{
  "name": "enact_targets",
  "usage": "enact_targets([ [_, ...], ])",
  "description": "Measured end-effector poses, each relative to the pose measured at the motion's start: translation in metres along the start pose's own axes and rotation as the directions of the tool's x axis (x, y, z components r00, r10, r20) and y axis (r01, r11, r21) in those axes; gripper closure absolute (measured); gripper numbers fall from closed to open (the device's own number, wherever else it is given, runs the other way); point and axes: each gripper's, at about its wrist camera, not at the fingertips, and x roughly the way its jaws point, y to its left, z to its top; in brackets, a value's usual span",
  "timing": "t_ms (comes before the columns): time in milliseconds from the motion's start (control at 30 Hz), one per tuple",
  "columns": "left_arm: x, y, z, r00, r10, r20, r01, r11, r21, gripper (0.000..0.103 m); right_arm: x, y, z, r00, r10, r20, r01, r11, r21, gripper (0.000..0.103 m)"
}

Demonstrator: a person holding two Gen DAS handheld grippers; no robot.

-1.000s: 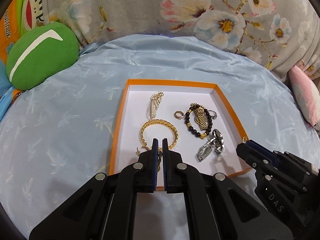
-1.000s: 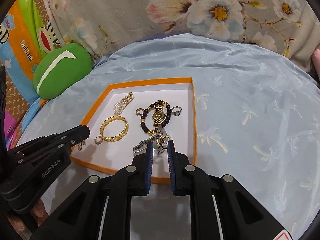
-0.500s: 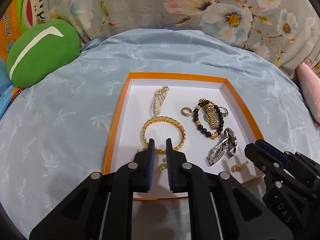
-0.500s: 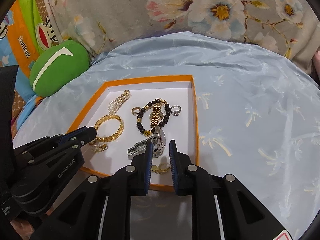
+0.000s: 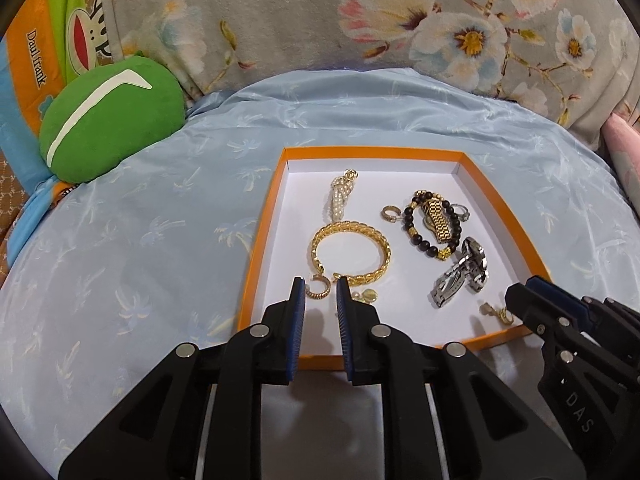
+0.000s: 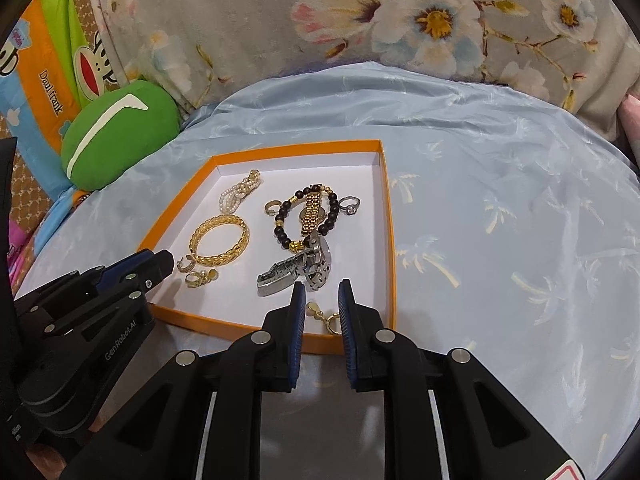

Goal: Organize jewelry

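An orange-rimmed white tray (image 5: pixel 260 240) (image 6: pixel 390 240) lies on the blue cloth. It holds a pearl piece (image 5: pixel 340 200), a gold chain bracelet (image 5: pixel 350 254) (image 6: pixel 220 240), a black bead bracelet with a gold watch (image 5: pixel 434 222) (image 6: pixel 308 216), a silver watch (image 5: pixel 460 276) (image 6: pixel 298 270), rings and small gold earrings (image 5: pixel 318 286) (image 6: pixel 324 314). My left gripper (image 5: pixel 319 292) is open and empty above the tray's near edge, by an earring. My right gripper (image 6: pixel 321 294) is open and empty, above the earring pair at the tray's near right corner.
A green round cushion (image 5: pixel 108 120) (image 6: pixel 120 134) sits at the back left. A floral blanket (image 5: pixel 400 20) rises behind the cloth. A pink cushion (image 5: pixel 624 148) is at the far right. The blue cloth (image 6: pixel 500 220) extends right of the tray.
Both grippers have opened and pulled back toward me. The earrings they held now lie in the tray near its front edge.
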Motion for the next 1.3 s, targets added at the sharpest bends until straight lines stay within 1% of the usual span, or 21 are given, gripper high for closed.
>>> enact_targets([
  [300, 0.007, 0.009, -0.001, 0.999, -0.025, -0.032, 0.024, 0.999, -0.042, 0.088, 0.0, -0.002, 0.0, 1.0, 0.01, -0.003, -0.01, 1.0, 0.012, 0.086],
  [500, 0.004, 0.006, -0.004, 1.0, -0.014, -0.027, 0.013, 1.0, -0.019, 0.086, 0.001, -0.002, -0.001, 1.0, 0.011, -0.003, -0.011, 1.0, 0.001, 0.083],
  [733, 0.0, 0.005, -0.007, 1.0, -0.011, -0.023, 0.011, 1.0, -0.003, 0.085, 0.0, -0.001, -0.003, 1.0, 0.004, -0.003, -0.004, 1.0, -0.007, 0.082],
  [900, -0.012, 0.004, -0.012, 1.0, 0.018, 0.007, -0.018, 1.0, 0.018, 0.082, -0.009, 0.003, -0.006, 1.0, -0.02, 0.022, 0.02, 0.999, -0.031, 0.08],
  [1033, -0.021, 0.003, -0.017, 0.999, 0.033, 0.025, -0.034, 0.999, 0.037, 0.08, -0.015, 0.014, -0.01, 1.0, 0.0, 0.028, 0.002, 0.998, -0.061, 0.078],
  [1200, -0.023, 0.009, -0.017, 0.999, 0.034, 0.022, -0.035, 0.999, 0.015, 0.073, -0.021, 0.021, -0.014, 0.999, 0.001, 0.038, 0.002, 0.997, -0.079, 0.072],
  [1300, -0.024, 0.011, -0.016, 0.999, 0.039, 0.02, -0.039, 0.999, 0.006, 0.073, -0.024, 0.02, -0.016, 0.999, 0.002, 0.042, 0.001, 0.997, -0.071, 0.072],
])
